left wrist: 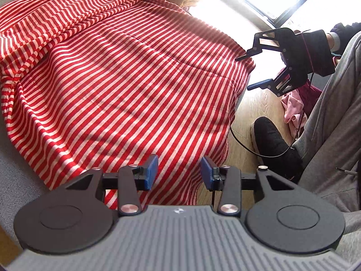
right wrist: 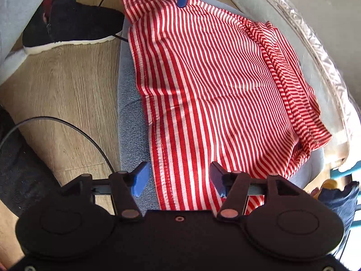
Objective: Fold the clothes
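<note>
Stripes everywhere — a red-and-white striped garment point(left wrist: 117, 85) lies spread flat over a grey-blue cushion point(right wrist: 130, 103), its hem running along the cushion's edge nearest the wooden floor point(right wrist: 67, 85). The left gripper point(left wrist: 178, 176) hovers low over one end of that hem, blue pads point(left wrist: 151, 174) parted with striped cloth showing between and beyond them, nothing pinched. Ahead of it and to its right, the right gripper point(left wrist: 248, 72) sits at the far corner of the cloth, jaws spread wide — one tip at the fabric's edge, the other out over the floor, holding nothing. From the right gripper's own view the hem passes between its open fingers. A sleeve point(right wrist: 300, 103) is bunched on the side away from the floor. A black shoe point(right wrist: 67, 27) rests on the floor beside the cushion, a black cable point(right wrist: 74, 128) trailing past.
</note>
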`<act>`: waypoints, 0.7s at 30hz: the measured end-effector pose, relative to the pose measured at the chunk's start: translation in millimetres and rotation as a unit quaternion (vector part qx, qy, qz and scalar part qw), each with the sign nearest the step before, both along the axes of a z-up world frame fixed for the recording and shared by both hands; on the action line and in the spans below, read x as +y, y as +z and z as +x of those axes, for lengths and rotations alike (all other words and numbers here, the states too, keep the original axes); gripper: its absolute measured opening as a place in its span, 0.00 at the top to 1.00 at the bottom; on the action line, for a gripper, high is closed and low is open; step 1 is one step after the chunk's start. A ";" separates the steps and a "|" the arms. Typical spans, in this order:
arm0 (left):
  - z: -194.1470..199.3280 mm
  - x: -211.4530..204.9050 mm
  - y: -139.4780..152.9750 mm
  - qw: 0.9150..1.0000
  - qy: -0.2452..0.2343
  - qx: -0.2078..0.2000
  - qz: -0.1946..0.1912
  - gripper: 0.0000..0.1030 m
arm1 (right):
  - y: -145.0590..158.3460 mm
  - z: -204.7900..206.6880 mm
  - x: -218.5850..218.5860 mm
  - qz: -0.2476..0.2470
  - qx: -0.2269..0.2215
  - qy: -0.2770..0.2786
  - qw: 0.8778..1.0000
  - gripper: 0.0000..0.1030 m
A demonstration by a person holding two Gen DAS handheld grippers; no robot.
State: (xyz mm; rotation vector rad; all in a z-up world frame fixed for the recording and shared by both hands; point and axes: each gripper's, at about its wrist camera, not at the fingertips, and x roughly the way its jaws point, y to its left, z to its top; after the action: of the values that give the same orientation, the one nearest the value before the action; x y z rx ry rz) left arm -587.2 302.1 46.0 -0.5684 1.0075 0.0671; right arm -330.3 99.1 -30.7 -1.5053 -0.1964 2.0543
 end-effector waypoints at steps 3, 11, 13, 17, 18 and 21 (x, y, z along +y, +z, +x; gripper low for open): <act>5.0 -2.1 1.6 1.000 -0.001 -0.007 -0.002 0.53 | -6.6 -3.0 -2.8 0.014 -0.011 0.030 0.999 0.41; 8.0 -6.8 -0.2 1.000 -0.005 -0.005 -0.005 0.52 | 1.1 -5.7 9.2 0.004 -0.009 0.022 1.000 0.85; 8.2 -7.6 0.2 1.000 -0.011 -0.007 -0.005 0.52 | 12.3 -1.9 23.0 0.005 0.009 0.001 1.000 0.90; 10.1 -7.3 2.3 1.000 -0.011 -0.011 0.002 0.52 | 41.4 9.8 62.3 0.002 0.069 -0.053 0.996 0.91; 10.4 -6.8 2.8 1.000 -0.009 -0.012 0.004 0.52 | 47.8 12.9 72.8 0.004 0.087 -0.066 0.994 0.91; 11.2 -4.9 3.8 1.000 -0.005 -0.014 0.005 0.52 | 55.6 18.5 105.1 0.009 0.105 -0.088 0.990 0.91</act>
State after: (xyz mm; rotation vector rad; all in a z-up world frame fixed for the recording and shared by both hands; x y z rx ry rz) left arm -576.0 297.2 49.8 -0.5532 0.9832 0.0552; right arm -311.8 204.2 25.0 -1.2368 0.0014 2.0437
